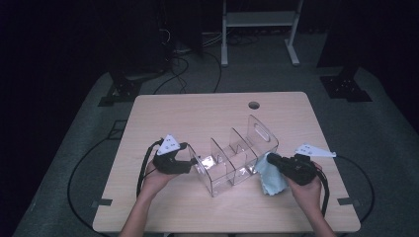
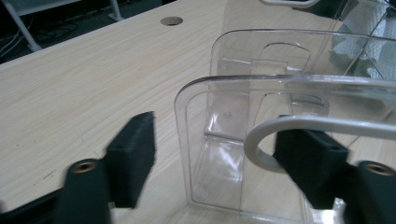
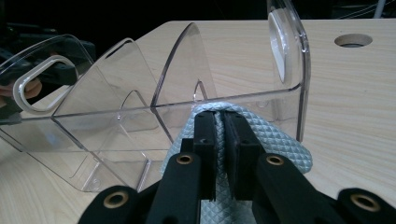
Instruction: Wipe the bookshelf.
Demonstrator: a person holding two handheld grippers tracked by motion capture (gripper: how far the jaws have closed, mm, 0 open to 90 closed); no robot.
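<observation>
Clear plastic organizer (image 1: 236, 159) lies on the table (image 1: 163, 113), near the front edge, between the two hands, its dividers angled up and away.

High view: left tool (image 1: 193, 164) sits at the organizer's left end wall, right tool (image 1: 271, 159) at its right end with a light blue cloth (image 1: 269, 178) bunched under and in front of it. Too small here to read either tool's jaws.

Left gripper view fills that in: left tool (image 2: 219, 149) half-wide, jaws straddling the clear end wall (image 2: 205, 140), one jaw outside it, the other behind it at the handle cut-out (image 2: 289, 135). Outside jaw stands clear of the wall, so no grip. Far jaw's contact is hard to tell through the plastic.

Right gripper view: right tool (image 3: 223, 140) narrow, jaws clamped on a fold of the textured cloth (image 3: 275, 149), pressed up against the organizer's long side wall (image 3: 140, 135). The far handle cut-out (image 3: 42, 88) shows with the left tool dark behind it.

Around: round cable hole (image 1: 254, 105) in the table's far side, cables (image 1: 143, 168) trailing off both tools, a white frame (image 1: 259, 29) and black stand feet (image 1: 121, 91) on the dark floor beyond. The organizer's own walls stand between the two tools.
</observation>
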